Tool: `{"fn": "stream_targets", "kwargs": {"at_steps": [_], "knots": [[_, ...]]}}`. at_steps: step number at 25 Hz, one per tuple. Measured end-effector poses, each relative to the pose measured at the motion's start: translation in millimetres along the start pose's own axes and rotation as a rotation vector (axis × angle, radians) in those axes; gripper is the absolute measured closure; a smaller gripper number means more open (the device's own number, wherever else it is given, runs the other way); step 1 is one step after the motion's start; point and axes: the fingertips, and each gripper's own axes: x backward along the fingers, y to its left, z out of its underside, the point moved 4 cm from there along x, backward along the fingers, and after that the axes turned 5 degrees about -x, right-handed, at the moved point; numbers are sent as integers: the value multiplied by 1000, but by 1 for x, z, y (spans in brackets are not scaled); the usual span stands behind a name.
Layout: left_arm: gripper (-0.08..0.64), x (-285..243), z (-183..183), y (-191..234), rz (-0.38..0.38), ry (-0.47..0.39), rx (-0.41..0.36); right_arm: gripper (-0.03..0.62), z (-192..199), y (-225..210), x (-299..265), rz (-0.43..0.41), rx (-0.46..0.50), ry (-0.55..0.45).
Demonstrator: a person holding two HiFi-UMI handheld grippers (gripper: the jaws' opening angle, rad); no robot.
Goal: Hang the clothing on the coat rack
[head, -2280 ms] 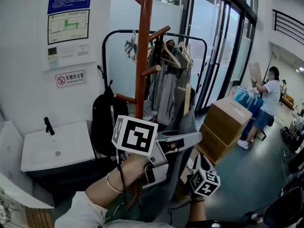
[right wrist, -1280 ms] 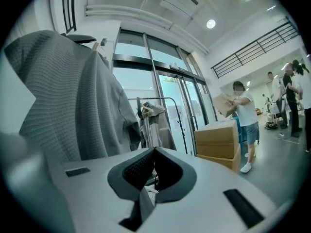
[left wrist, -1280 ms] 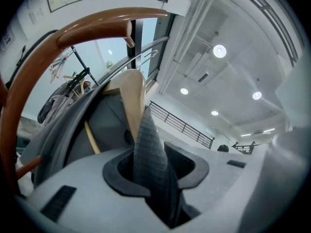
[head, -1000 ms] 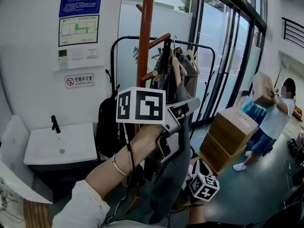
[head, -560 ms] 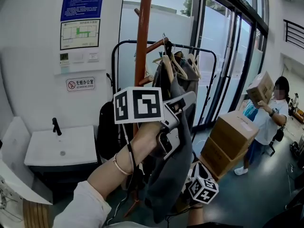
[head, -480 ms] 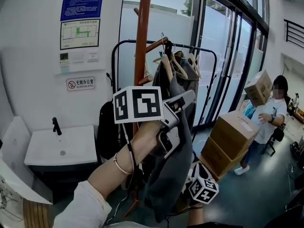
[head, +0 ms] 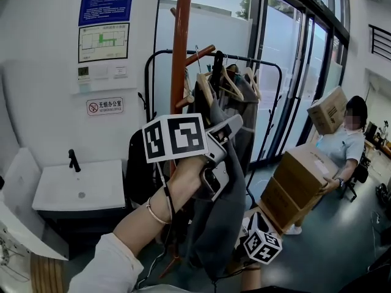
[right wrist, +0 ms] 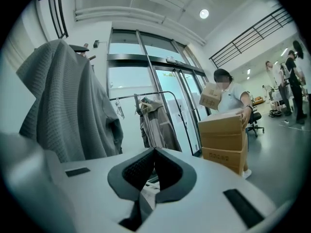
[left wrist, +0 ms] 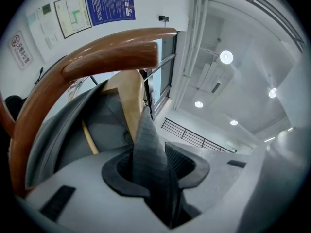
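Observation:
A brown wooden coat rack (head: 179, 47) stands ahead, with an angled peg (head: 200, 54) near its top. My left gripper (head: 234, 122) is raised beside that peg and shut on a fold of a grey knit garment (head: 220, 212), which hangs down from the jaws. In the left gripper view the fold (left wrist: 146, 130) is pinched in my left gripper (left wrist: 151, 153), and the peg (left wrist: 107, 57) arches just above. My right gripper (right wrist: 154, 154) is low, with its marker cube (head: 263, 248) under the garment's hem. Its pads touch, and the garment (right wrist: 63, 106) hangs to its left.
Behind the rack stands a black clothes rail (head: 244, 90) with hangers and coats. A white sink (head: 79, 191) and a black backpack (head: 137, 163) are at the left. Cardboard boxes (head: 299, 176) are stacked at the right by glass doors, where a person (head: 345, 142) handles a box.
My left gripper has carried the garment up and closer to the rack's upper peg. The person at the right has moved to the stacked boxes. The right gripper has barely shifted.

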Motion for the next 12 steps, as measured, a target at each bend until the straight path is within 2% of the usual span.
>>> {"fn": "stream_targets", "kwargs": {"at_steps": [7,12], "knots": [[426,2,9,15,-10,19,18,569,12,9,-7,-16,-9,23],[417,6,13,27,-31,23,-11,569,18,14,-14,-20,-3,41]]}}
